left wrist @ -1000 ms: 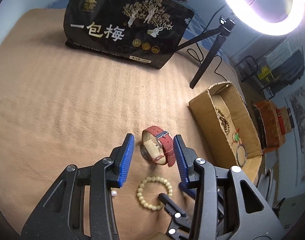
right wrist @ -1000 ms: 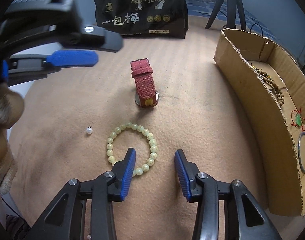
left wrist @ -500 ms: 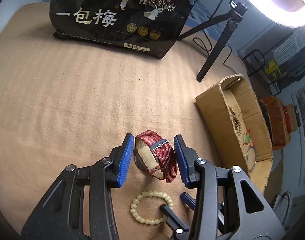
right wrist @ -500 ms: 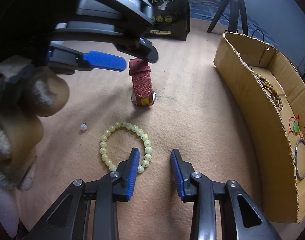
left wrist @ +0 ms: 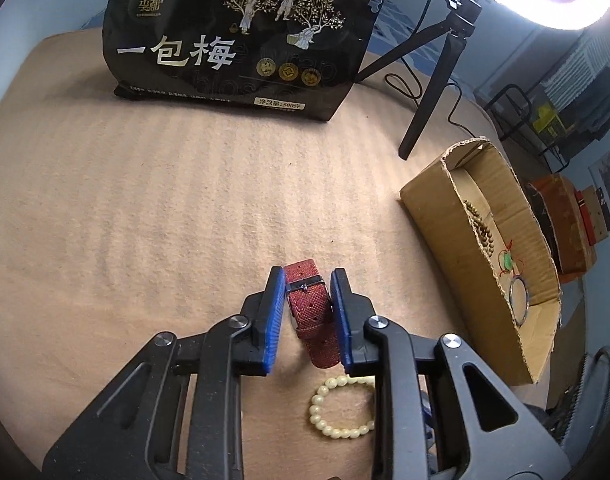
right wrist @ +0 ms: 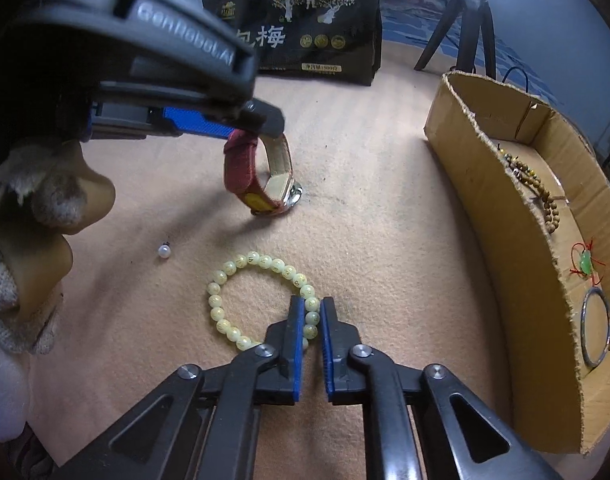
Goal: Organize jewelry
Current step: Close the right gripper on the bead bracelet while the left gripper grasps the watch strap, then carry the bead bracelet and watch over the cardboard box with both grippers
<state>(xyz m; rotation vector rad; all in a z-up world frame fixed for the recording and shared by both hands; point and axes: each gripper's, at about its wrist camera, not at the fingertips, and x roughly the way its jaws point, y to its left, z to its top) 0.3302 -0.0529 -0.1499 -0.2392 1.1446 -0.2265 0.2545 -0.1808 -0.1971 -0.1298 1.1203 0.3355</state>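
A red watch (left wrist: 311, 312) stands on its case on the tan cloth, its strap looped upward. My left gripper (left wrist: 307, 276) has its jaws closing, and the blue pads press on both sides of the strap. In the right wrist view the watch (right wrist: 241, 176) hangs under that gripper's fingers (right wrist: 265, 118). A pale yellow bead bracelet (right wrist: 241, 262) lies flat nearer me. My right gripper (right wrist: 312, 304) is shut on the beads of its right side. In the left wrist view the bracelet (left wrist: 337, 432) shows below the watch.
A cardboard box (right wrist: 485, 200) stands at the right, holding a wooden bead string (right wrist: 541, 192), a green pendant (right wrist: 585, 266) and a metal bangle (right wrist: 595, 330). A loose pearl (right wrist: 164, 250) lies left of the bracelet. At the back stand a black bag (left wrist: 241, 40) and a tripod (left wrist: 429, 96).
The left gripper came down around the watch and its jaws narrowed onto the strap. The right gripper's jaws went from apart over the bracelet to shut on its beads.
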